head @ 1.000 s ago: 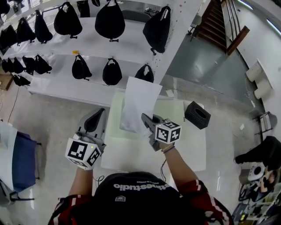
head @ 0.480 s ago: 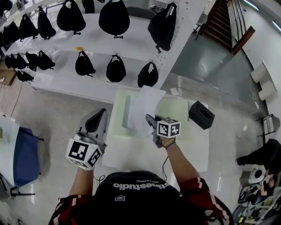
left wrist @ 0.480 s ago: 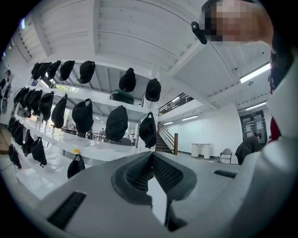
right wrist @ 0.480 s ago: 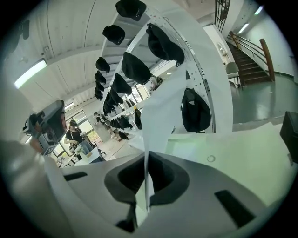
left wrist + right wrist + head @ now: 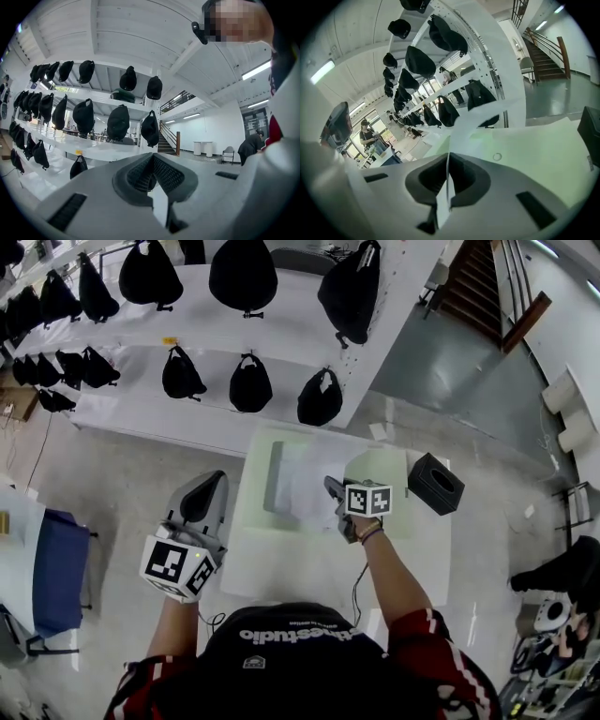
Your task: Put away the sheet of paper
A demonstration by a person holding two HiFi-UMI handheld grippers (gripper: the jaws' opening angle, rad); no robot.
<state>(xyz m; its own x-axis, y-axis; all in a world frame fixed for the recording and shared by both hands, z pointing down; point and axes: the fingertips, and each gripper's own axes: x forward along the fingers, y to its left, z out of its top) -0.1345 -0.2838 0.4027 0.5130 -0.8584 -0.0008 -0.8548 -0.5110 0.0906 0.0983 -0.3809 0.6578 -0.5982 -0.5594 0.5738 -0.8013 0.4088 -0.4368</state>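
Paper sheet (image 5: 307, 488) is pinched in the right tongs (image 5: 330, 486); it should be lowered flat onto the grey tray (image 5: 274, 474) before release, while the left tongs (image 5: 217, 479) are kept closed, empty

The person wears a black cap with white letters (image 5: 298, 637) and a top with red sleeves (image 5: 405, 638) that have black and white stripes. A dark band (image 5: 369, 533) goes round the right wrist, and a thin black cable (image 5: 355, 592) hangs by that arm. The left gripper (image 5: 214, 478) and the right gripper (image 5: 330, 484) are smooth grey plastic with dark ribbed pads (image 5: 166, 173). Each has a white cube with black square marks (image 5: 176, 568).
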